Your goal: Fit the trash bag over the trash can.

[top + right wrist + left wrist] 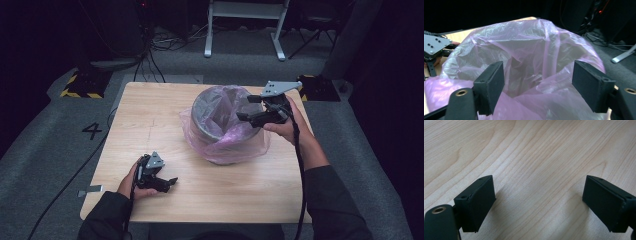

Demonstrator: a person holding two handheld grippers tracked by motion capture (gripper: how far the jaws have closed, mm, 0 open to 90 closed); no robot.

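A thin, translucent pink plastic bag [227, 135] lines a round grey metal bucket [210, 117] that stands a little right of the middle of the light wooden table [150, 105], nearer the far edge than the near one; the bag's top is draped over the bucket's rim and its loose film bunches out around the bucket's right and near sides, down onto the tabletop. The right gripper [250, 115] hangs just over the right part of the rim, pointing left into the bag's mouth, and in the right gripper view [537, 83] its two black jaws stand wide apart with the crumpled pink film [529, 50] between and beyond them — whether the pads touch the plastic I cannot tell. The left gripper [170, 182] lies well apart from the bag, low over the near left part of the table, and in the left gripper view [537, 202] its jaws are spread wide over bare wood grain [536, 152] with nothing between them.
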